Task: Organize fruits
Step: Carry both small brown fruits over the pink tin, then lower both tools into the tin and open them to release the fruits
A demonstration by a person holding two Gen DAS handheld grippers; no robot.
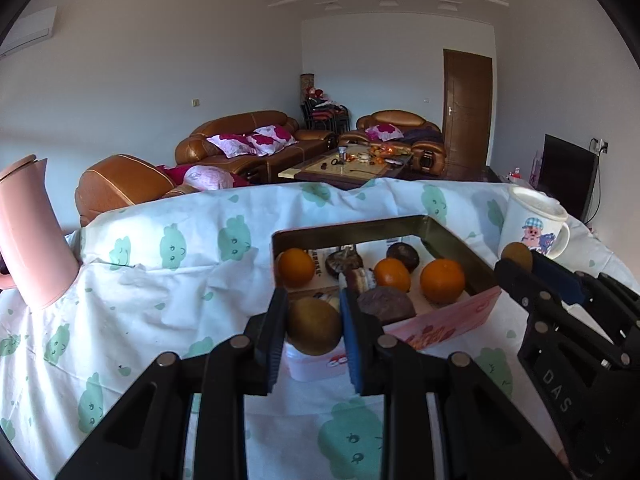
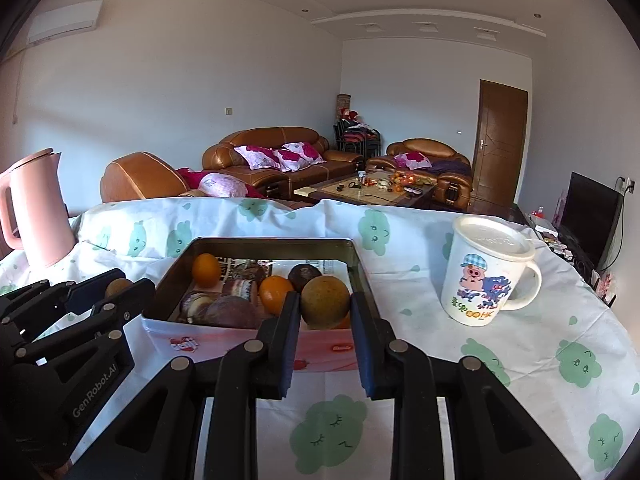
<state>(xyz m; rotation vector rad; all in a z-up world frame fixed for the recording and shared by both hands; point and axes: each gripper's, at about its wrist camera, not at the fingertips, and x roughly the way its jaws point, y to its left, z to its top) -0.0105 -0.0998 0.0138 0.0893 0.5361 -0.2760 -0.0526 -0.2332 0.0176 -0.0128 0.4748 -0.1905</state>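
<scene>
both fingers (image 1: 276, 320) clamp brown fruits (image 1: 314, 326)

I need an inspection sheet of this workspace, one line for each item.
Surface: table under white cloth with green prints.
Job's things: open tin box holding oranges and dark fruits.
Clutter: lidded pig mug; pink kettle.
Grippers: left gripper shut on a brown-green fruit; right gripper shut on a yellow-brown fruit.
Cables: one at the wall socket.
Surroundings: brown sofas, coffee table, door, screen.
</scene>
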